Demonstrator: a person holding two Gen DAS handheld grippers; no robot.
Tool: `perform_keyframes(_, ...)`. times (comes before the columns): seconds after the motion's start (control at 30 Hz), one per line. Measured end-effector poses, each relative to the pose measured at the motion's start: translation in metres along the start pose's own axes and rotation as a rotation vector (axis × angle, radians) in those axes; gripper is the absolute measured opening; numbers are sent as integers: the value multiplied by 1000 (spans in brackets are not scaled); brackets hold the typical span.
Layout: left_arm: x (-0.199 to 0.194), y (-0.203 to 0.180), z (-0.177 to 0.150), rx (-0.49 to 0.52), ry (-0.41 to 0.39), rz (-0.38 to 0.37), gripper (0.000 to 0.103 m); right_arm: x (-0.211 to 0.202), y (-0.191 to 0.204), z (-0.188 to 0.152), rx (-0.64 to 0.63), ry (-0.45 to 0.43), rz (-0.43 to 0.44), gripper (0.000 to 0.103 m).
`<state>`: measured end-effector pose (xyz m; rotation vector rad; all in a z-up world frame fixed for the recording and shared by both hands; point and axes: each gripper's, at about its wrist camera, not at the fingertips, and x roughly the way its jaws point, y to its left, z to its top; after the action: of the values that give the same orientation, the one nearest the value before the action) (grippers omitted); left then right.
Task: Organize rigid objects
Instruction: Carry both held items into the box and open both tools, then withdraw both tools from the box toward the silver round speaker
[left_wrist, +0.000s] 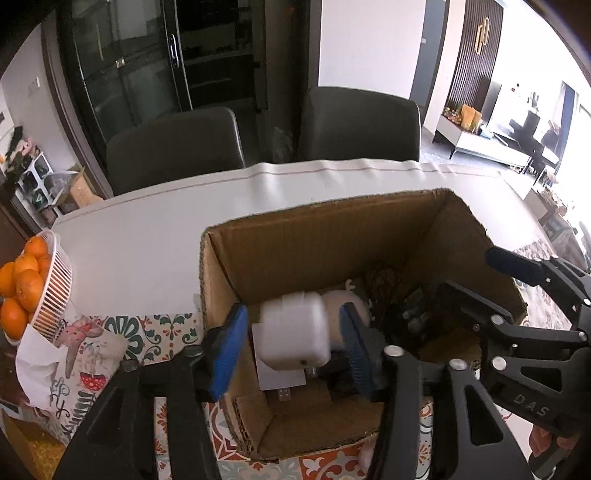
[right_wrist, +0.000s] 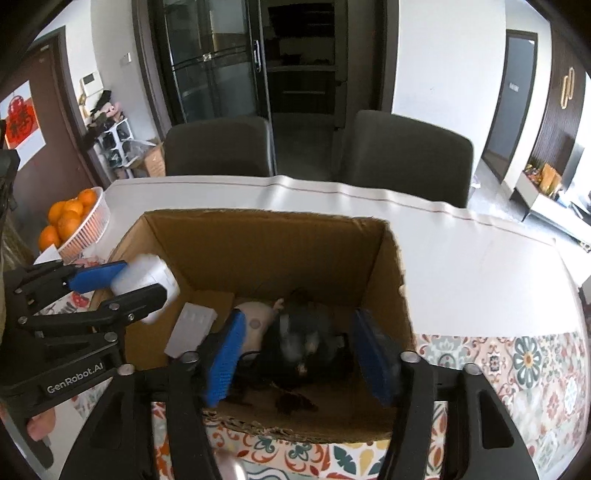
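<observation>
An open cardboard box (left_wrist: 321, 210) (right_wrist: 258, 214) stands on the table under both grippers. In the left wrist view my left gripper (left_wrist: 293, 325) is open over the box. A blurred white cube-shaped block (left_wrist: 293, 332) (right_wrist: 147, 273) sits loose between its blue pads (left_wrist: 229, 350), with a gap on each side. My right gripper (right_wrist: 299, 332) is open too. A blurred dark object (right_wrist: 299, 339) lies between its pads without touching them, low in the box. A pink toy (right_wrist: 255, 317) and a flat white case (right_wrist: 192, 325) rest on the box floor.
A white basket of oranges (left_wrist: 48, 288) (right_wrist: 88, 221) stands at the left beside a patterned pouch (left_wrist: 85, 350). Two dark chairs (left_wrist: 173, 144) (right_wrist: 406, 155) stand behind the white table (left_wrist: 147, 236). A patterned cloth (right_wrist: 517, 369) lies under the box.
</observation>
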<state>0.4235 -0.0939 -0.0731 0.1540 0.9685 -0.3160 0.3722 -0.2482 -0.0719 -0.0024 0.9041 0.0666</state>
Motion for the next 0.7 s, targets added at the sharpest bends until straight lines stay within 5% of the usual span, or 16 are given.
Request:
perform_keyframes(0.43,-64,5,-28,-10,-185,193,97,-54,12,-15,-16,-116,-113,77)
perform_keyframes(0.7,-88,12,-59,-36,-223,215,103,-84,28,-37,-36,-165,-126,80)
